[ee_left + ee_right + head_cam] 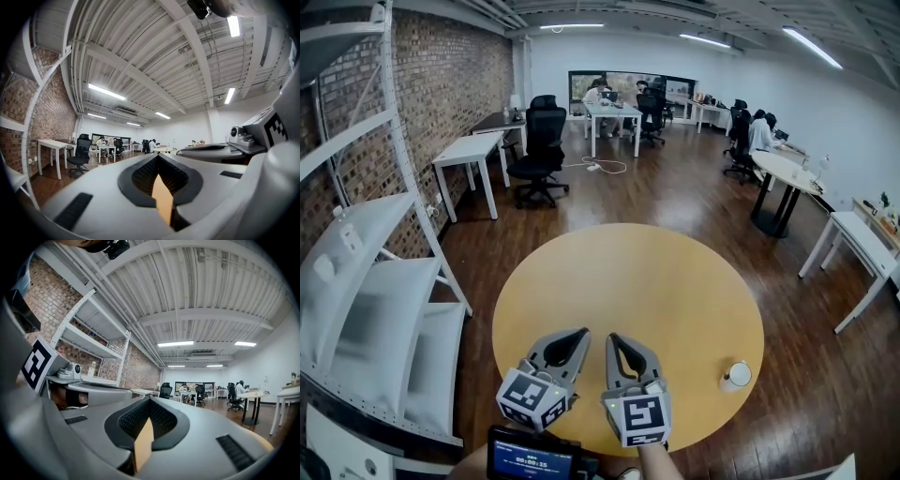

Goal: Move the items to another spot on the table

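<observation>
A small white round container (736,376) stands alone on the round yellow table (628,281), near its right front edge. Both of my grippers rest side by side at the table's near edge, pointing level across it. The left gripper (580,334) has its jaws together with nothing between them, as its own view confirms for the left gripper (157,159). The right gripper (612,339) is shut and empty too, and stands well to the left of the container; in its own view the right gripper (149,401) shows only a sliver of tabletop behind the pads. The container is hidden from both gripper views.
A white metal shelf rack (366,281) stands close on the left against a brick wall. A dark device with a screen (532,459) sits just below the grippers. Desks, black office chairs (542,150) and seated people are far off across the wooden floor.
</observation>
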`<state>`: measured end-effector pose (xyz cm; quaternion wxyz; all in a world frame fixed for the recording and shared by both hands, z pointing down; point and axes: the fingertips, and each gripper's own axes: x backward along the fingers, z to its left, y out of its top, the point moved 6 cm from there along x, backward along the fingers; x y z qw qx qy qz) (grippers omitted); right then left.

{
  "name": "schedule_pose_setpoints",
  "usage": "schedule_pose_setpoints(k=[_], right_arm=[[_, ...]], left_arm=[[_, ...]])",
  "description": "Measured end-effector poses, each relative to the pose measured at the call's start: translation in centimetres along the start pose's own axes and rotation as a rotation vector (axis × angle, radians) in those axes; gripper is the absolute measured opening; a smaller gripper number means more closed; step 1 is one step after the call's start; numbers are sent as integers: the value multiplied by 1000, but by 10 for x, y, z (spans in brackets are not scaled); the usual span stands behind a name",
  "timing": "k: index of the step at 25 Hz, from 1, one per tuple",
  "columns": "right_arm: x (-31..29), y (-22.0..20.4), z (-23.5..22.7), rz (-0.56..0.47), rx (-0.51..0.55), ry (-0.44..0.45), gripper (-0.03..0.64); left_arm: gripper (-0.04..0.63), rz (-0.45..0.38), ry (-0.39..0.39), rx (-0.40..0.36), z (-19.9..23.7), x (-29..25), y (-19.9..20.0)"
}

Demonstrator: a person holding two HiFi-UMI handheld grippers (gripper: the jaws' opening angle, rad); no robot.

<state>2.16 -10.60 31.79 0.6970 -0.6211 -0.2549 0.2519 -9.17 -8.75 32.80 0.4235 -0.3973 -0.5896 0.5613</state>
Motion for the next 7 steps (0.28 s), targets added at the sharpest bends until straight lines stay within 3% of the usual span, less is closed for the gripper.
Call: schedule_pose_setpoints(k=[7], right_arm=[[3,5,-3,8,-8,-8,11]], left_arm=[[11,-7,-8,-4,-4,-4,1]])
